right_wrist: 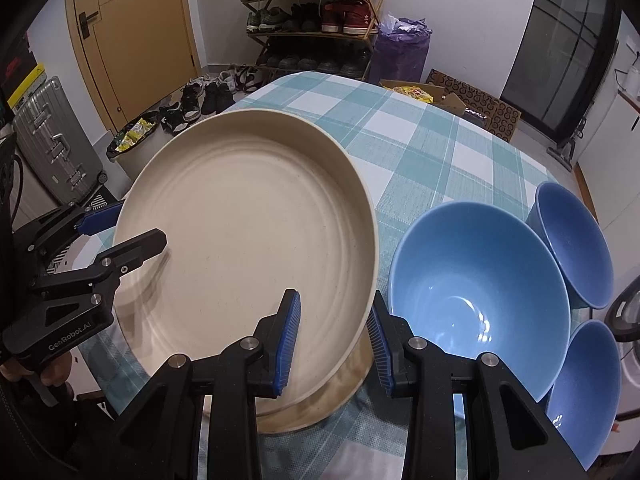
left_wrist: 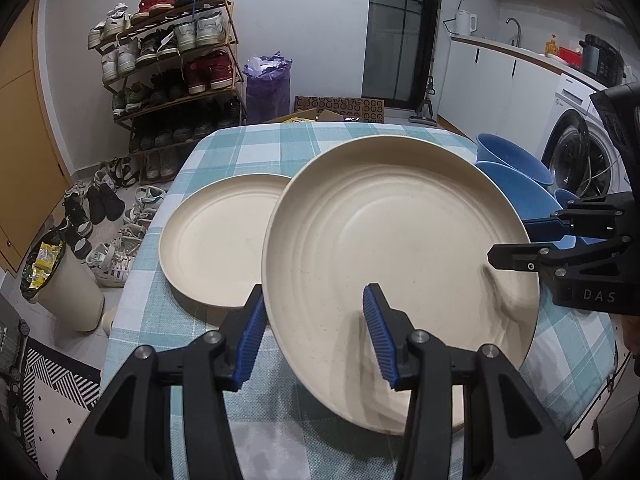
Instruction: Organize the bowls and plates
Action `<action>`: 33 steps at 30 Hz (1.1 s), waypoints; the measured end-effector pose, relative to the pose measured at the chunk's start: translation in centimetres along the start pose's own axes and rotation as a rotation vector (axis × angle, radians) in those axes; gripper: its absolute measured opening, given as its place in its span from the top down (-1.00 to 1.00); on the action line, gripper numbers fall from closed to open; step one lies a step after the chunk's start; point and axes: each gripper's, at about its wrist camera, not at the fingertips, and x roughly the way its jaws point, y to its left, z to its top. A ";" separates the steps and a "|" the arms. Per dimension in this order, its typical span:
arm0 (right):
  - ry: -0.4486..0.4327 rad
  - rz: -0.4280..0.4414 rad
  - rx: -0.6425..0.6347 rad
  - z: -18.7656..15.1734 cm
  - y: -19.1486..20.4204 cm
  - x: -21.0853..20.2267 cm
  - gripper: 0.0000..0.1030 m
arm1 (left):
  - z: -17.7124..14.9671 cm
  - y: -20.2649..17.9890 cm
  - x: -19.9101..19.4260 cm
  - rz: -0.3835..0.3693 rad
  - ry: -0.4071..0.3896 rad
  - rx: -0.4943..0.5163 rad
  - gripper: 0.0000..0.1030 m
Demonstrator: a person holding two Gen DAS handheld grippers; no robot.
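A large cream plate (left_wrist: 400, 240) (right_wrist: 248, 232) is tilted over the checked table, held at two sides. My left gripper (left_wrist: 316, 340) is shut on its near left rim, one pad outside and one inside. My right gripper (right_wrist: 334, 340) is shut on the plate's right rim; it also shows in the left wrist view, the right gripper (left_wrist: 520, 240) at the plate's far right. A second cream plate (left_wrist: 216, 240) lies flat on the table, partly under the held one. Three blue bowls (right_wrist: 480, 312) (right_wrist: 572, 248) (right_wrist: 584, 380) stand just to the right.
The checked tablecloth (right_wrist: 420, 140) covers the table beyond the dishes. A bin (left_wrist: 68, 280), loose shoes and a shoe rack (left_wrist: 172, 80) are on the floor past the left edge. A washing machine (left_wrist: 580, 152) stands to the right.
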 end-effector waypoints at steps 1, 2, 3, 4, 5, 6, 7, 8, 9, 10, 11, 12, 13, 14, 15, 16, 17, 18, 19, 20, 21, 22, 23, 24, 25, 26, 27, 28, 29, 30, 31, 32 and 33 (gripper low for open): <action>0.003 0.000 0.001 -0.1 0.0 0.1 0.33 | -0.1 -0.1 0.1 0.002 0.002 0.003 0.09; 0.009 -0.001 0.000 -0.3 0.1 0.3 0.33 | -0.2 -0.1 0.2 0.005 0.007 0.006 0.09; 0.013 -0.002 -0.001 -0.4 0.1 0.5 0.33 | -0.3 -0.1 0.4 0.005 0.012 0.007 0.09; 0.017 -0.003 0.000 -0.6 0.1 0.6 0.33 | -0.4 -0.2 0.6 0.005 0.018 0.006 0.09; 0.022 -0.004 0.001 -0.7 0.1 0.8 0.33 | -0.4 -0.2 0.7 0.005 0.022 0.006 0.09; 0.024 -0.004 0.004 -0.8 0.1 1.0 0.33 | -0.5 -0.2 0.9 0.007 0.028 0.006 0.09; 0.026 -0.002 0.005 -1.0 0.2 1.0 0.33 | -0.5 -0.2 1.1 0.007 0.032 0.006 0.09; 0.029 -0.002 0.004 -1.1 0.2 1.1 0.33 | -0.6 -0.3 1.2 0.006 0.035 0.006 0.09; 0.031 -0.002 0.005 -1.1 0.1 1.3 0.33 | -0.7 -0.4 1.3 0.008 0.039 0.010 0.09; 0.033 -0.002 0.006 -1.2 0.1 1.4 0.33 | -0.7 -0.5 1.4 0.010 0.040 0.014 0.09; 0.036 -0.002 0.005 -1.3 0.1 1.5 0.33 | -0.8 -0.6 1.5 0.014 0.042 0.020 0.09; 0.038 -0.002 0.007 -1.3 0.0 1.6 0.33 | -0.9 -0.6 1.7 0.014 0.048 0.021 0.09; 0.039 -0.003 0.007 -1.4 0.0 1.7 0.33 | -0.9 -0.6 1.8 0.013 0.053 0.021 0.09; 0.042 -0.007 0.003 -1.5 0.1 1.8 0.33 | -1.0 -0.6 2.1 0.013 0.061 0.022 0.09; 0.044 -0.010 0.001 -1.6 0.1 1.9 0.33 | -1.0 -0.6 2.2 0.016 0.065 0.023 0.09; 0.047 -0.009 -0.001 -1.6 0.2 2.0 0.33 | -1.1 -0.6 2.4 0.019 0.070 0.026 0.09; 0.050 -0.008 -0.003 -1.7 0.2 2.2 0.33 | -1.1 -0.7 2.5 0.020 0.073 0.028 0.09; 0.054 -0.008 -0.003 -1.9 0.2 2.4 0.33 | -1.2 -0.8 2.5 0.020 0.075 0.030 0.09; 0.057 -0.009 -0.004 -2.0 0.2 2.5 0.33 | -1.3 -1.0 2.5 0.020 0.077 0.033 0.09; 0.059 -0.010 -0.004 -2.1 0.1 2.6 0.33 | -1.4 -1.0 2.6 0.022 0.081 0.037 0.09; 0.062 -0.010 -0.002 -2.2 0.1 2.8 0.33 | -1.5 -1.1 2.7 0.025 0.084 0.042 0.09; 0.067 -0.011 -0.002 -2.3 0.1 3.0 0.33 | -1.5 -1.2 2.8 0.027 0.086 0.044 0.09; 0.068 -0.020 -0.009 -2.4 0.2 3.1 0.33 | -1.6 -1.3 2.8 0.031 0.088 0.046 0.09; 0.072 -0.025 -0.014 -2.4 0.3 3.2 0.33 | -1.6 -1.4 2.9 0.036 0.089 0.049 0.09; 0.076 -0.028 -0.017 -2.5 0.3 3.3 0.33 | -1.7 -1.5 2.9 0.036 0.090 0.053 0.08; 0.078 -0.031 -0.019 -2.6 0.3 3.3 0.33 | -1.8 -1.6 3.0 0.036 0.093 0.055 0.08; 0.079 -0.035 -0.020 -2.7 0.4 3.4 0.33 | -1.8 -1.6 3.1 0.036 0.095 0.056 0.07; 0.082 -0.038 -0.020 -2.8 0.4 3.4 0.33 | -1.8 -1.7 3.1 0.035 0.096 0.058 0.07; 0.084 -0.041 -0.021 -2.9 0.4 3.4 0.33 | -1.9 -1.7 3.1 0.035 0.097 0.060 0.07; 0.086 -0.046 -0.022 -3.0 0.4 3.4 0.33 | -1.9 -1.8 3.1 0.035 0.098 0.063 0.07; 0.087 -0.050 -0.026 -3.1 0.4 3.5 0.33 | -2.0 -1.8 3.1 0.035 0.099 0.064 0.07; 0.090 -0.058 -0.030 -3.2 0.5 3.6 0.33 | -2.0 -1.9 3.2 0.036 0.102 0.067 0.07; 0.092 -0.069 -0.035 -3.3 0.6 3.6 0.33 | -2.0 -2.0 3.4 0.040 0.104 0.071 0.07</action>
